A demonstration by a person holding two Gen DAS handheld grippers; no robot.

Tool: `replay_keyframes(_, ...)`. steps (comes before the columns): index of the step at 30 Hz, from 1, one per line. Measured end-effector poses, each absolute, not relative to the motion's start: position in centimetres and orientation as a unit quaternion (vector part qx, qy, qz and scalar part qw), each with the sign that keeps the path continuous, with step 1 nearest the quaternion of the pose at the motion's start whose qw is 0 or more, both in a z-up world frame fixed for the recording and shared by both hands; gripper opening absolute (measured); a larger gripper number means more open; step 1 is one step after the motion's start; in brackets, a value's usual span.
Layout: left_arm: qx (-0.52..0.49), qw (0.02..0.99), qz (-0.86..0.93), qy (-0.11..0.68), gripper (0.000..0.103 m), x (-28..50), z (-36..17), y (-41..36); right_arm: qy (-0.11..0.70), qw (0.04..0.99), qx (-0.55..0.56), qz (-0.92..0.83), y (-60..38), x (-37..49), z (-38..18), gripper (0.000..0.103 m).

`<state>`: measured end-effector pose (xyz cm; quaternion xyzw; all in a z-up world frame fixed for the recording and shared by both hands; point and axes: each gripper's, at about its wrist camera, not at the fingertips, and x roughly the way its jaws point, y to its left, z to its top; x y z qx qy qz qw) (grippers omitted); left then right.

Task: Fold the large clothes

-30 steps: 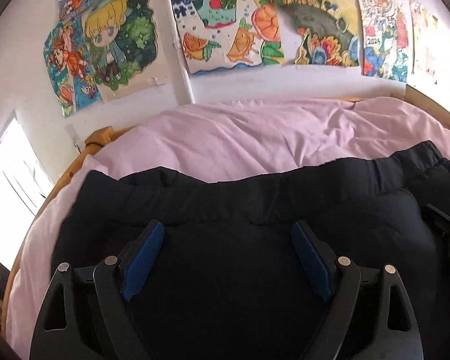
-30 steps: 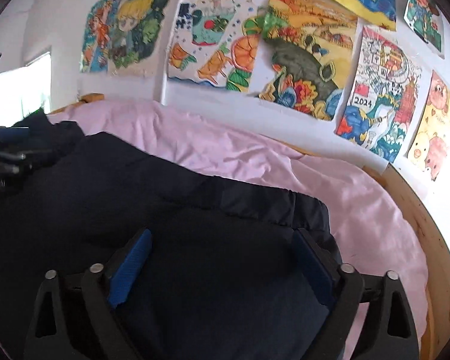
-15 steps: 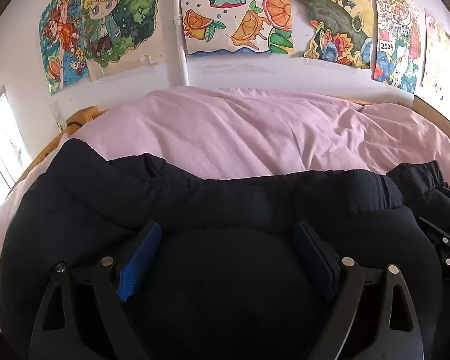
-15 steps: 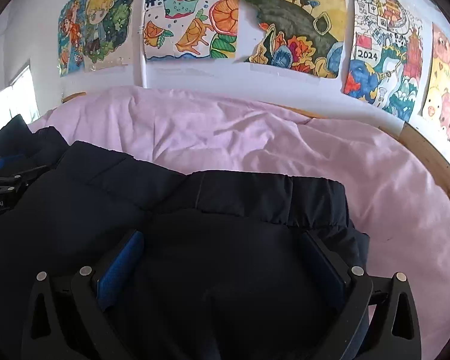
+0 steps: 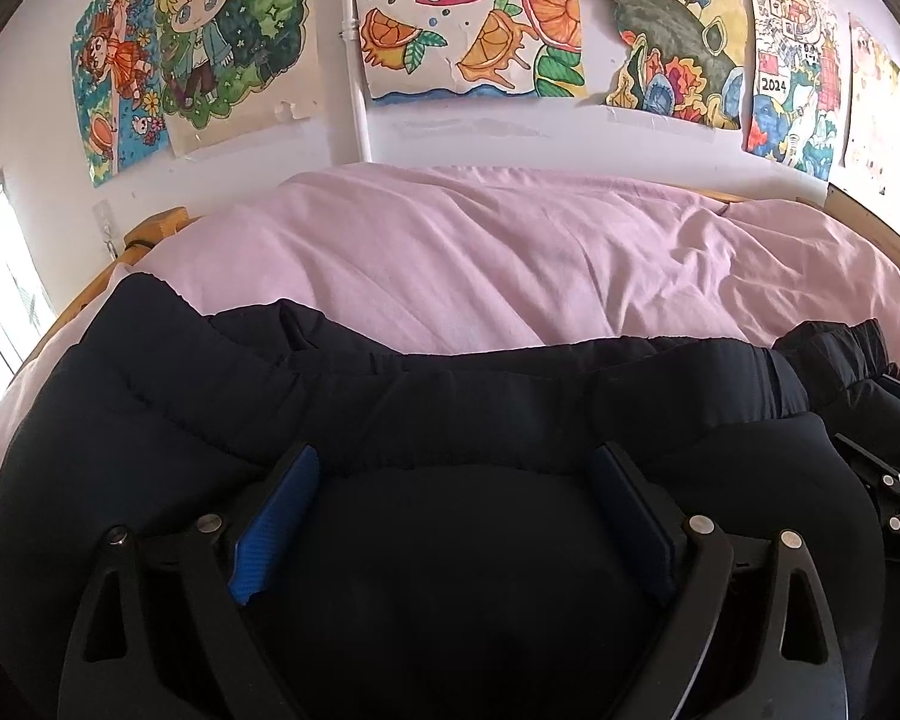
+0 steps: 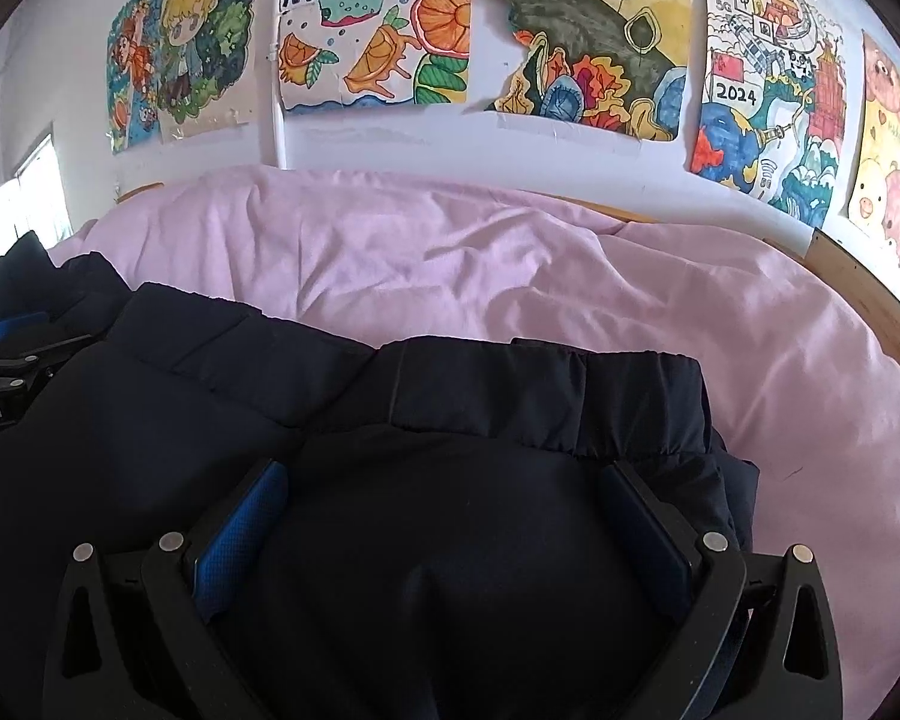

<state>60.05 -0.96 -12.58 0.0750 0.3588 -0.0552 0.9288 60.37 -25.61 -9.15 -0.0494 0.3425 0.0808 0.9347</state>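
Observation:
A large dark navy padded jacket [image 5: 450, 408] lies on the pink bed; it also shows in the right wrist view [image 6: 438, 408], with its elastic hem band facing the wall. My left gripper [image 5: 456, 468] is open, its blue-padded fingers spread wide over the jacket's left part. My right gripper [image 6: 444, 480] is open too, spread over the jacket's right part near its right edge. Neither pinches any cloth. Each gripper's black frame shows at the edge of the other's view: the right gripper in the left wrist view [image 5: 894, 492], the left gripper in the right wrist view [image 6: 6, 354].
The pink quilt [image 5: 510, 264] covers the bed up to the wall. A wooden bed frame [image 6: 870, 294] curves along the right side and shows at the left corner [image 5: 156, 228]. Colourful drawings [image 6: 378, 30] hang on the white wall. A window [image 5: 0, 288] is at far left.
Both grippers have lowered and drawn back toward me over the jacket; the hem band now sits closer to the fingertips and more pink quilt shows beyond. Both stay open.

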Motion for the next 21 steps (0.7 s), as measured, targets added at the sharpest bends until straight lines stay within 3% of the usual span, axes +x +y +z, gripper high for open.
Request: replay_keyframes(21,0.082,0.930,-0.055,0.354,0.091,59.69,-12.93,-1.06,0.330,0.939,-0.028,0.089,-26.20,59.49,-9.21,0.103)
